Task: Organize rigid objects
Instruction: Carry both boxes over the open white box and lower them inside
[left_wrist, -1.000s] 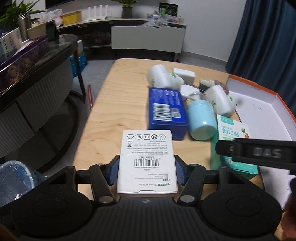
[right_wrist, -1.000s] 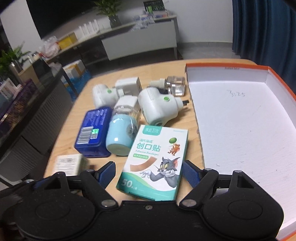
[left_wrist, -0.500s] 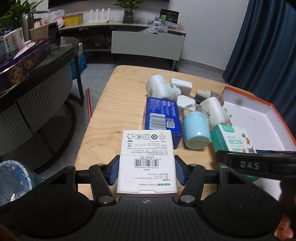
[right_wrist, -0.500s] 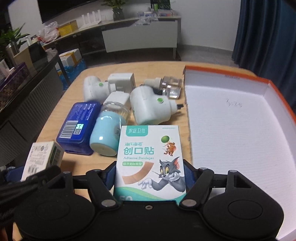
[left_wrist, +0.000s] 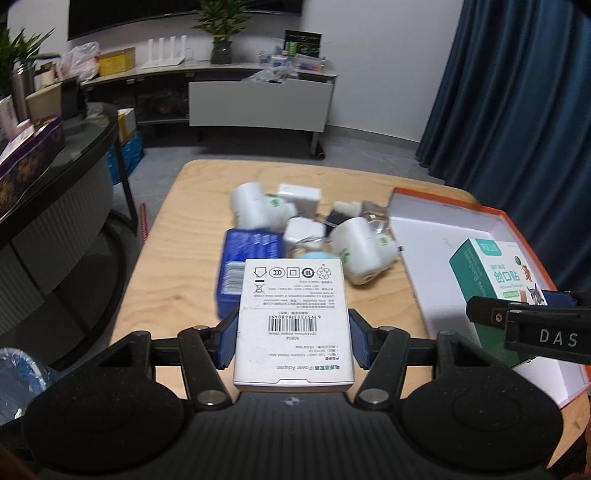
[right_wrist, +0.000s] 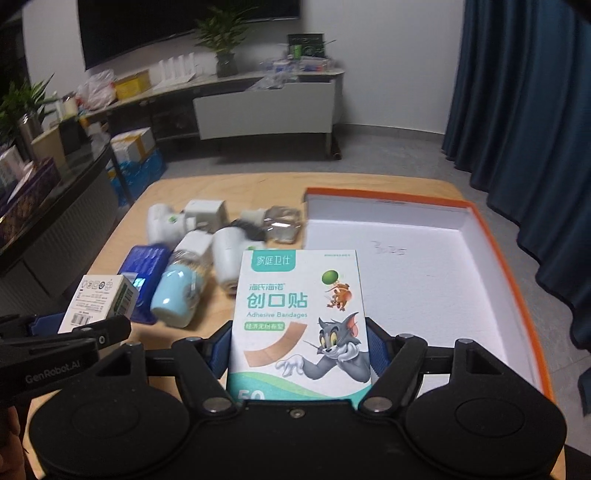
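Both grippers loaded. Left gripper (left_wrist: 291, 341) holds a white cardboard power-adapter box (left_wrist: 292, 321) pinched between narrow-set blue pads, above the wooden table (left_wrist: 177, 240). Right gripper (right_wrist: 297, 350), jaws set wider, clamps a teal-and-white adhesive-bandage box (right_wrist: 299, 317) just beside the orange-rimmed white tray (right_wrist: 424, 280).

My left wrist camera looks forward and down along its gripper at the light wooden table (left_wrist: 173, 236), fairly near. My right one faces likewise, further right. Both share the somewhat blurred far clutter and the orange-rimmed white shallow box (right_wrist: 424, 280) (left_wrist: 443, 254).
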